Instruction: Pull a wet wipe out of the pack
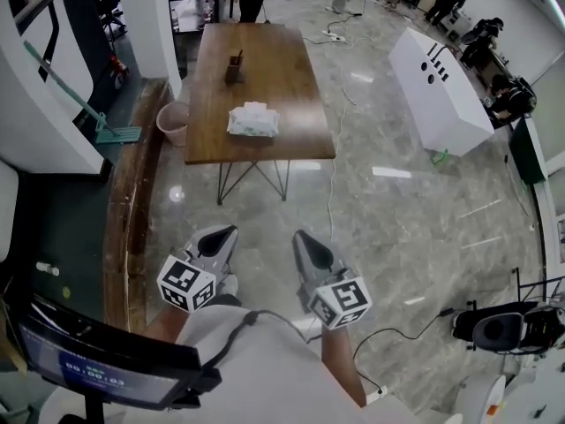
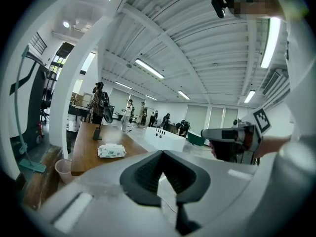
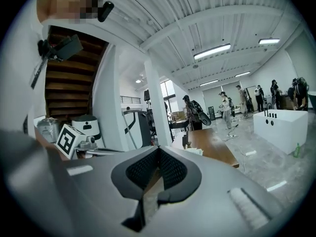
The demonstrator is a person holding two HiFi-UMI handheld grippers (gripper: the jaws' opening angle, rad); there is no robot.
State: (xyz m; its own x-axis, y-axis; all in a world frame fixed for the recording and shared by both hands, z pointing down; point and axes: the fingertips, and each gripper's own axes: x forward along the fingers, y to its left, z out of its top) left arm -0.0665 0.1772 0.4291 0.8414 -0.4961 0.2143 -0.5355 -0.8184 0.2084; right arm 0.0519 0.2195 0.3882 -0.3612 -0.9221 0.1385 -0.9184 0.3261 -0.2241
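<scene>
Right now you hold two grippers, the left gripper [image 1: 222,237] and the right gripper [image 1: 305,241]. Each has its jaws pressed together on nothing. They hang side by side over the floor, well apart from the single wooden table [image 1: 265,60]. One wet wipe pack [image 1: 253,120] lies near the table's close end. One small dark thing [image 1: 235,67], perhaps a holder, stands further up the table. One pink bin [image 1: 174,122] sits by the table's left edge. The pack's opening is too small to make out, and the right gripper view shows only a sliver of the pack behind the jaws.
</scene>
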